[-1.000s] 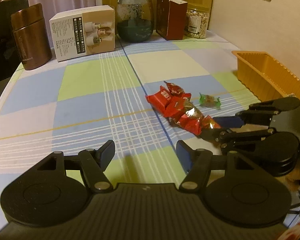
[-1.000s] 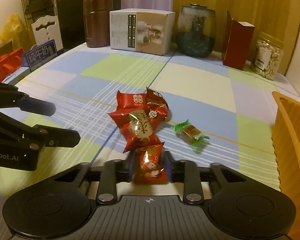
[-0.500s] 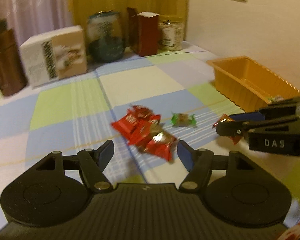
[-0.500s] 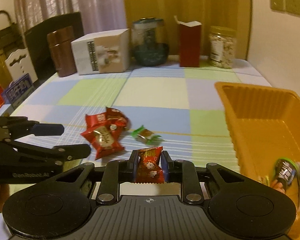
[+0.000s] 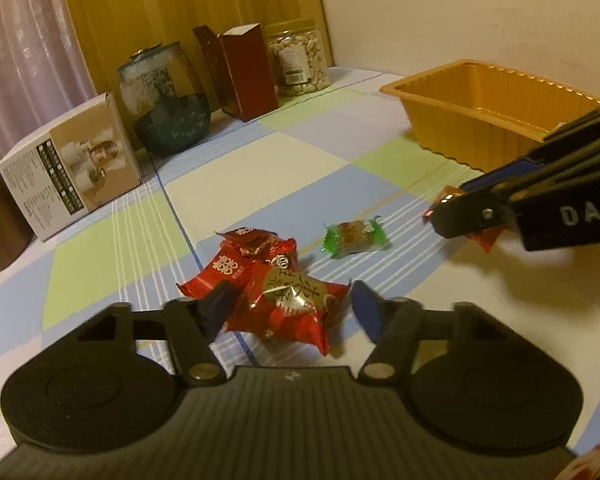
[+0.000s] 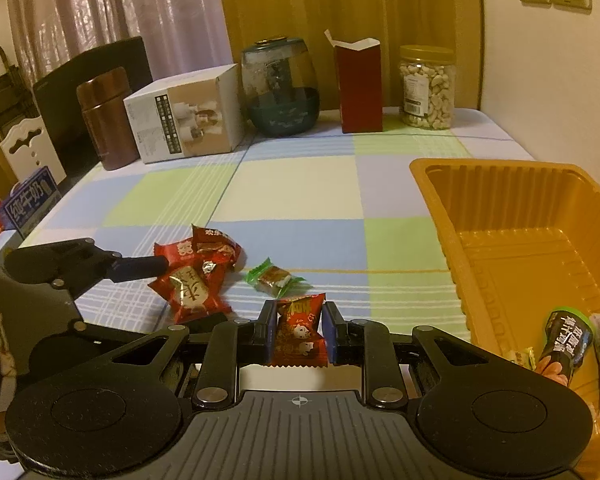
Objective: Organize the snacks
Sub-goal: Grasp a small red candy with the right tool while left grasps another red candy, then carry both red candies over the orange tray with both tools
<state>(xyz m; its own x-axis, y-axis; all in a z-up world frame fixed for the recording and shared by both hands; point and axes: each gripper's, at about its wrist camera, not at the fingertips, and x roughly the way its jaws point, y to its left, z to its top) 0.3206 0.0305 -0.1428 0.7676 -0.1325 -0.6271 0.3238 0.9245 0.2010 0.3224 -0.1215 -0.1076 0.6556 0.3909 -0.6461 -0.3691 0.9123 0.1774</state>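
A pile of red snack packets (image 5: 256, 264) lies mid-table on the checked cloth, with a green-wrapped candy (image 5: 354, 234) just to its right. My left gripper (image 5: 292, 312) is low over the pile. Its jaws are closing around a red packet with gold print (image 5: 296, 304), and the right pad still stands off it. My right gripper (image 6: 298, 332) is shut on a small red packet (image 6: 300, 344), held above the cloth left of the orange tray (image 6: 500, 248). A dark packet (image 6: 566, 344) and other snacks lie in the tray's near end.
Along the table's back stand a brown flask (image 6: 106, 120), a white box (image 6: 188, 116), a dark glass jar (image 6: 280, 88), a red carton (image 6: 360, 88) and a jar of nuts (image 6: 426, 88). A blue milk box (image 6: 30, 204) sits off the left edge. The wall runs behind the tray.
My left gripper has moved forward and down to the red pile and its jaws have narrowed around the gold-print packet. The right gripper lifted its packet toward the tray, then held still.
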